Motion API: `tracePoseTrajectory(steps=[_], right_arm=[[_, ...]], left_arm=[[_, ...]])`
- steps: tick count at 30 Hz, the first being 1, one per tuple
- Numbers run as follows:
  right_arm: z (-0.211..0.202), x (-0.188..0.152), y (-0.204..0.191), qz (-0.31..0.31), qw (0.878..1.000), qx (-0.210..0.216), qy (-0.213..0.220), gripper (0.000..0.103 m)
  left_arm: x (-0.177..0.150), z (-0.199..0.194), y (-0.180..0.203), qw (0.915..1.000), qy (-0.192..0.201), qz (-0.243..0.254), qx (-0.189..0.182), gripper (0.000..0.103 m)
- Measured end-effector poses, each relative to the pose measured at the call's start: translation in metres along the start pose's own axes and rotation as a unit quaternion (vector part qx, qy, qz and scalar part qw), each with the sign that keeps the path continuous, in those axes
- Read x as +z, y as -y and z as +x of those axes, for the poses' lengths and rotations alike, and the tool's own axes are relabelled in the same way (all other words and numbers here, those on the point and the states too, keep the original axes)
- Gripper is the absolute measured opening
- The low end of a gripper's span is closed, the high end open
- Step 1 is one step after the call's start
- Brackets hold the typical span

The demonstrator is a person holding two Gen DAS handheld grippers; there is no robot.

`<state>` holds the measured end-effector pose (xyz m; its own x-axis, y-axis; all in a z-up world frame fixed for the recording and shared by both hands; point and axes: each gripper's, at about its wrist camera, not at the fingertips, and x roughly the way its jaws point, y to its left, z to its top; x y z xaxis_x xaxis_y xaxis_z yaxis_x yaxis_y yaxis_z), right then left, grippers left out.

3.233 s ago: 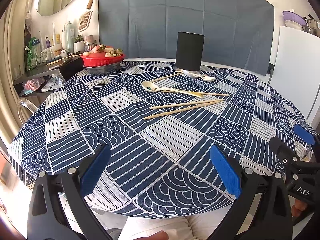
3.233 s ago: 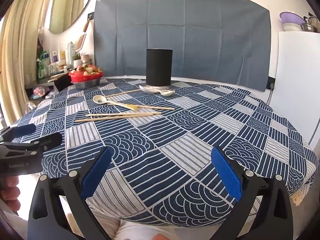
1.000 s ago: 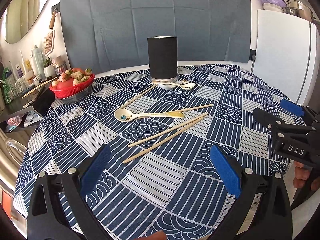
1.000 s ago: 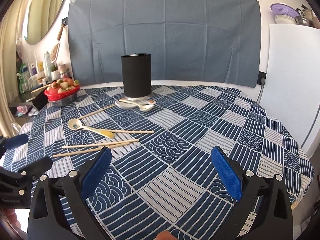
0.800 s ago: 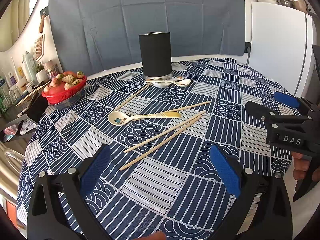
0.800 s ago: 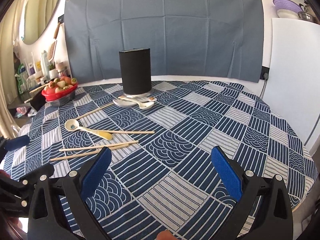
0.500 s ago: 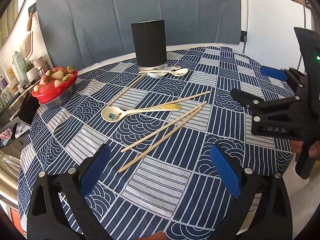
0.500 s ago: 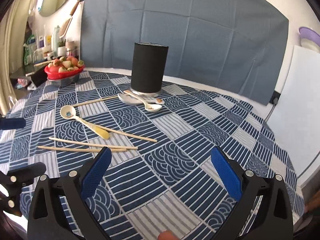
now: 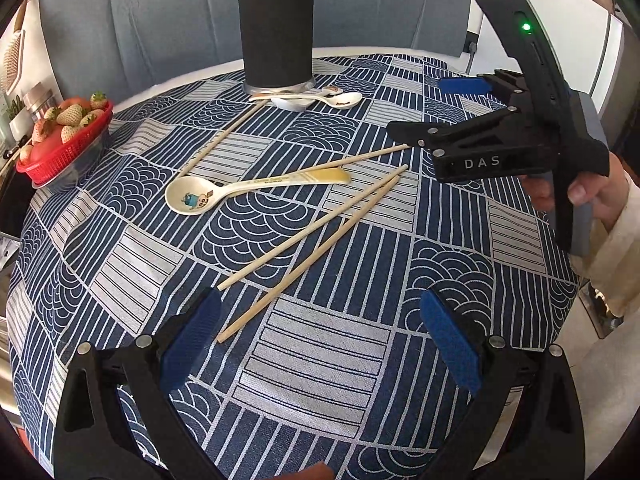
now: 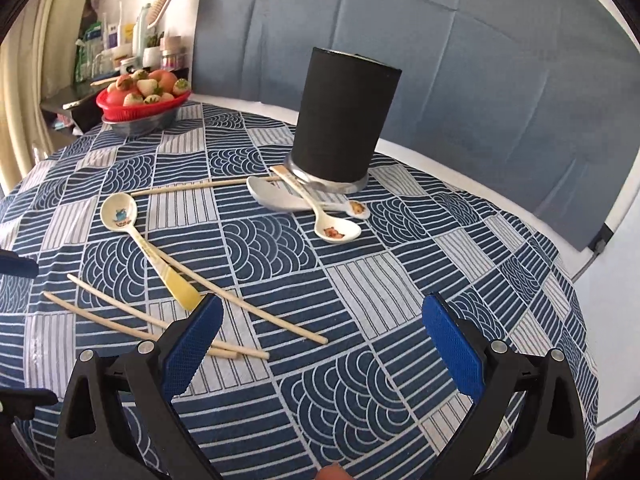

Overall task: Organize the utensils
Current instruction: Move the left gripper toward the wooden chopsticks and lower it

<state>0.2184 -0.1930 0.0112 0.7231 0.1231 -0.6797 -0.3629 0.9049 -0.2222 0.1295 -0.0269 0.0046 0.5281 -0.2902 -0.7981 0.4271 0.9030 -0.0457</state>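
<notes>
A black cylindrical holder [image 9: 276, 38] [image 10: 344, 118] stands at the far side of the round table. White ceramic spoons [image 9: 320, 99] [image 10: 312, 204] lie at its base. A long cream spoon with a yellow handle end [image 9: 248, 190] [image 10: 148, 248] lies mid-table among several wooden chopsticks [image 9: 320, 236] [image 10: 156, 320]. My left gripper [image 9: 320, 340] is open and empty, just short of the near chopstick ends. My right gripper [image 10: 322, 340] [image 9: 448, 110] is open and empty, hovering above the chopstick tips at the right.
A red basket of strawberries [image 9: 64, 136] [image 10: 142, 98] sits at the table's far left. The table wears a blue patterned cloth [image 9: 320, 360]. A grey backdrop [image 10: 440, 40] hangs behind. A shelf of toiletries [image 10: 120, 44] stands far left, a white fridge [image 9: 560, 40] to the right.
Both grippers have moved forward over the table toward the utensils. The right gripper has swung in from the right edge and now hangs over the chopstick tips. Both stay open.
</notes>
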Motion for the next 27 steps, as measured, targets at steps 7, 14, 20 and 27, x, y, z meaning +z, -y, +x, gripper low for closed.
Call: tracePoseTrajectory(steps=[7,14,20,27], right_arm=[[0.036,0.01,0.006,-0.018,0.998,0.056,-0.038,0.095],[0.061,0.011,0.003,-0.035,0.992,0.106,-0.061,0.095],[0.073,0.011,0.013,0.004,0.986,0.153,-0.072,0.097],[0.073,0.01,0.013,-0.001,0.986,0.155,-0.068,0.097]], left_arm=[[0.005,0.013,-0.011,0.9978,-0.036,-0.017,-0.054,0.097],[0.013,0.025,-0.018,0.9958,-0.067,-0.011,-0.061,0.097],[0.016,0.03,-0.02,0.9944,-0.08,0.01,-0.069,0.097],[0.01,0.034,-0.002,0.9922,-0.086,0.085,-0.03,0.098]])
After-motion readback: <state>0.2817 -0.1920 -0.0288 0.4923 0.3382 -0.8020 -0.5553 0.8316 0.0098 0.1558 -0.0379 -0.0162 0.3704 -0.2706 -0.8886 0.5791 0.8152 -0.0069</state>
